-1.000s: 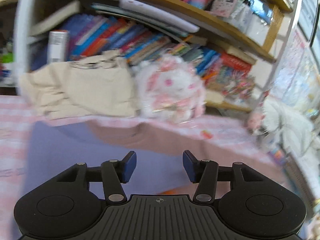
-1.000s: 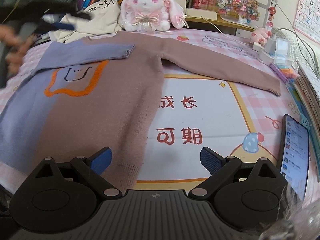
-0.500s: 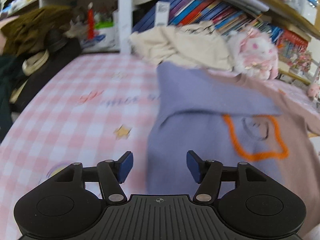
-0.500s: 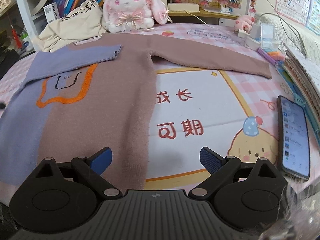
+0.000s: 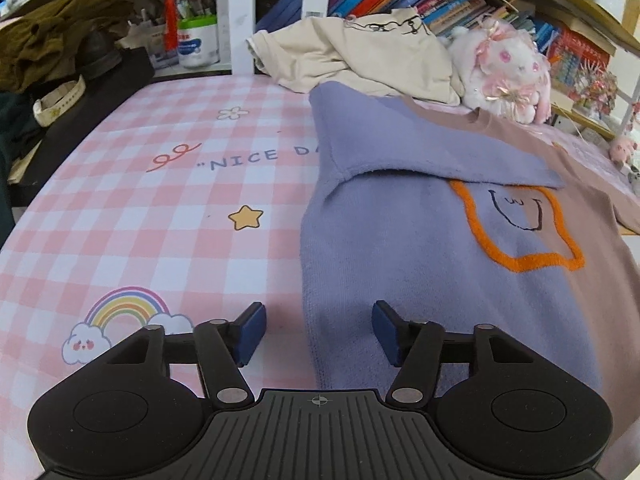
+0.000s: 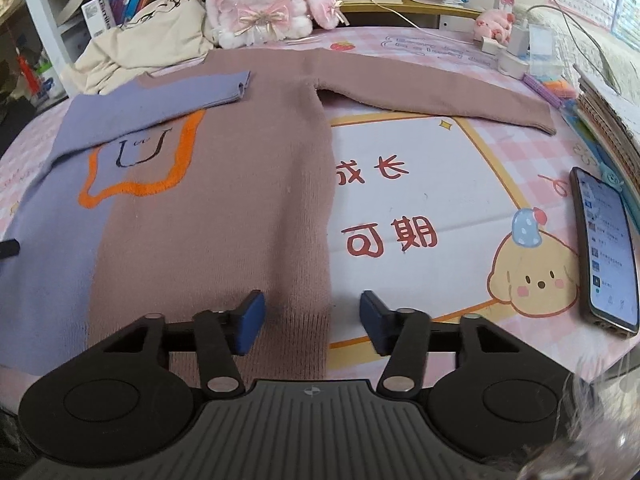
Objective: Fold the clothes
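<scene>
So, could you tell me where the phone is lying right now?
The phone shows only in the right wrist view, flat on the table mat at the far right, beside the puppy drawing and clear of the sweater.

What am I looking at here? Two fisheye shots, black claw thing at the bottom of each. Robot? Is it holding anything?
No robot arm: a person holds a two-finger gripper in each hand, and each carries a fisheye camera looking forward along its fingers. The black shape at the bottom is the gripper itself, with blue pads on the fingertips.

The left wrist view shows the left gripper at the sweater's purple side edge. The right wrist view shows the right gripper at the sweater's brown edge near the hem.

On the pink checked cover lies a purple and brown sweater, flat, the purple sleeve folded across the chest, the brown sleeve stretched out. A phone lies to the right; a plush rabbit and a cream garment sit behind.

Both grippers' jaws have just been closing, with the sweater's edge between them, but the pads do not yet press it.
</scene>
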A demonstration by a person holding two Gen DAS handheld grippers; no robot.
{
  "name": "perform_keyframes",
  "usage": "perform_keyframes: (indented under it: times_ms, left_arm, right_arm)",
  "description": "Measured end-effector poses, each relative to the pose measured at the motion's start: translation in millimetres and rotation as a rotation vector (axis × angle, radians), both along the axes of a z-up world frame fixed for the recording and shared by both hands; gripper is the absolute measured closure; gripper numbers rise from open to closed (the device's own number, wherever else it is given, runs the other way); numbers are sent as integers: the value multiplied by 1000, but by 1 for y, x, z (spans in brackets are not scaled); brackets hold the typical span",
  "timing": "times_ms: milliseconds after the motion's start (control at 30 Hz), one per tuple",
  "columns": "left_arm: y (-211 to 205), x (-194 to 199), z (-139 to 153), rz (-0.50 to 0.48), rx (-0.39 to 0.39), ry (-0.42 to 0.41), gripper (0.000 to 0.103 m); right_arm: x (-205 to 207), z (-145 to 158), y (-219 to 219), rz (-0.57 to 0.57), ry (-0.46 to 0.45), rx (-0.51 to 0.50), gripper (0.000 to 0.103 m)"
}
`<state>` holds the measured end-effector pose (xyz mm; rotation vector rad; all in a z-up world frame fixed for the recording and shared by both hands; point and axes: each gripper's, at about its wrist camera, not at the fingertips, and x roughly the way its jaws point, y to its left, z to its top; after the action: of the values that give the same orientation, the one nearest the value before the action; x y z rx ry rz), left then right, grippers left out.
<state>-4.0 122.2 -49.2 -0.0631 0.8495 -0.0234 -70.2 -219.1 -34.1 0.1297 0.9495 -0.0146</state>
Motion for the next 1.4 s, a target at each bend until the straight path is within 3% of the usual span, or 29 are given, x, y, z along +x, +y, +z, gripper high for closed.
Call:
perform_keyframes:
  times_ms: [100, 133, 300, 667, 1067, 1133, 1300, 1400]
  left_arm:
    - [3, 2, 2, -13, -46, 4, 94]
    - [4, 3, 2, -10, -56, 5, 98]
    - [11, 2, 3, -3, -66, 5, 99]
    - [34, -4, 7, 37, -74, 11, 98]
    - [40, -5, 6, 24, -90, 15, 96]
    - [39, -5, 6, 19, -70, 8, 91]
    - [30, -7, 6, -21, 16, -22, 90]
    - [24, -8, 8, -33, 64, -23, 80]
  right_arm:
    - [1, 1, 2, -1, -4, 20, 80]
    - [1, 1, 3, 0, -4, 21, 82]
    - [3, 1, 10, 3, -7, 21, 89]
    - [6, 1, 29, 56, -13, 13, 89]
    - [5, -1, 31, 36, -23, -1, 89]
    - [5, 0, 31, 29, -21, 0, 89]
    - [4, 1, 32, 10, -18, -4, 88]
    - [3, 3, 34, -5, -25, -13, 82]
